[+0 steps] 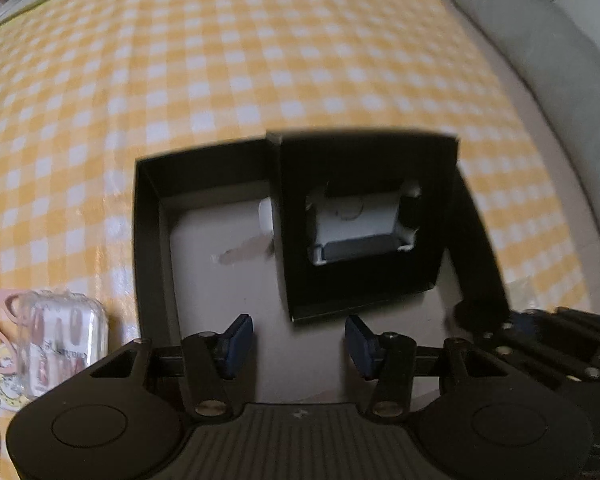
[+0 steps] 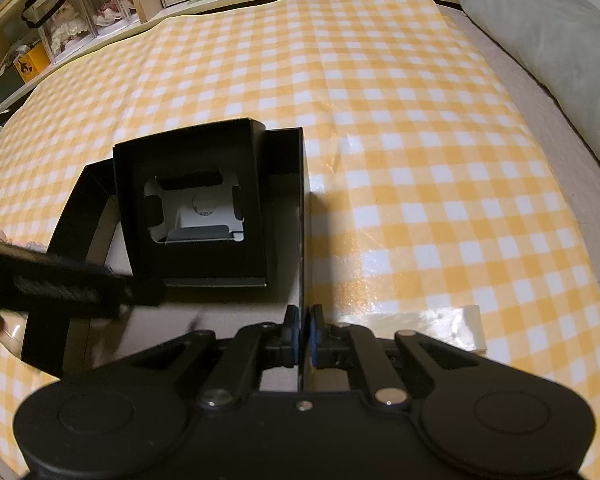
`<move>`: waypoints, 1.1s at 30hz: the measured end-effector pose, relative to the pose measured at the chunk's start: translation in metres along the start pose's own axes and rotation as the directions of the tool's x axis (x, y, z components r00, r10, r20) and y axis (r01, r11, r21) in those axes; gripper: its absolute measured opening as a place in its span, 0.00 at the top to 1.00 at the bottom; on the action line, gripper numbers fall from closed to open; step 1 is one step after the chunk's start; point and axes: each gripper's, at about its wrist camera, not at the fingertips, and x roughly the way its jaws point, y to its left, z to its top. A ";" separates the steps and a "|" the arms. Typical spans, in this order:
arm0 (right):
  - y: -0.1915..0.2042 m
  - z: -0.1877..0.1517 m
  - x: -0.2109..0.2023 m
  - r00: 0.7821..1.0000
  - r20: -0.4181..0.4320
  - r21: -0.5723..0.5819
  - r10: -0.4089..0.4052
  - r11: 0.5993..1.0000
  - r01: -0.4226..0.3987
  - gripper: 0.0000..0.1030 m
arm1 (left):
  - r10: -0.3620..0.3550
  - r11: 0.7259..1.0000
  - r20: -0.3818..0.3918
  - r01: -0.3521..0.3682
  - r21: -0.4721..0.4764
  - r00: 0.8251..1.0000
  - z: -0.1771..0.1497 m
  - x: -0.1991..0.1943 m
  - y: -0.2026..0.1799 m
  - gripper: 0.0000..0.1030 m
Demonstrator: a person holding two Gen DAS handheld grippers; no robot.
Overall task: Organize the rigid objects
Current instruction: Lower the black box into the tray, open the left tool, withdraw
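The big black box (image 1: 156,216) is seen lying open on the yellow checked cloth (image 1: 260,60), its pale floor bare in the left half. A smaller black insert (image 1: 364,216) is set inside it, tilted, toward the right side in the left wrist view; through the square cut-out in its top a white holder (image 1: 356,220) is made out (details are blurred there). In the right wrist view the same insert (image 2: 196,200) is found leaning across the box's far-left part, with the cut-out facing up.

The left claw (image 1: 299,340) is held over the near edge of the box, pointed steeply down, its blue pads (image 1: 238,342) standing apart with nothing between them; only the pale box floor is seen in the gap. The right claw (image 2: 304,336) is closed on the box's right wall (image 2: 302,216), the thin black edge being pinched between its blue pads at the near corner.

Off to the left of the box, a clear plastic case (image 1: 66,344) with small printed items inside is spotted on the cloth, beside a pink object that is cut off by the frame. A grey pillow (image 2: 548,40) is noted along the right side, and shelves (image 2: 100,0) with boxes are glimpsed beyond the cloth.
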 end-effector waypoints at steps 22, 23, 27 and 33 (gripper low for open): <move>0.002 -0.001 0.004 1.000 -0.005 -0.013 -0.002 1.000 0.002 0.94 | -0.042 0.998 0.199 0.052 -0.042 0.979 0.031 0.027 -0.021 0.60; 0.002 -0.001 0.004 1.000 -0.005 -0.013 -0.002 1.000 0.002 0.94 | -0.043 0.998 0.201 0.053 -0.044 0.979 0.031 0.026 -0.021 0.60; 0.002 -0.001 0.005 1.000 -0.008 -0.012 -0.002 1.000 0.001 0.94 | -0.042 0.998 0.210 0.048 -0.026 0.977 0.030 0.017 -0.019 0.49; 0.001 0.000 0.008 1.000 -0.014 -0.017 -0.003 1.000 0.002 0.94 | -0.014 1.000 0.230 0.008 0.024 0.973 0.022 -0.012 -0.019 0.19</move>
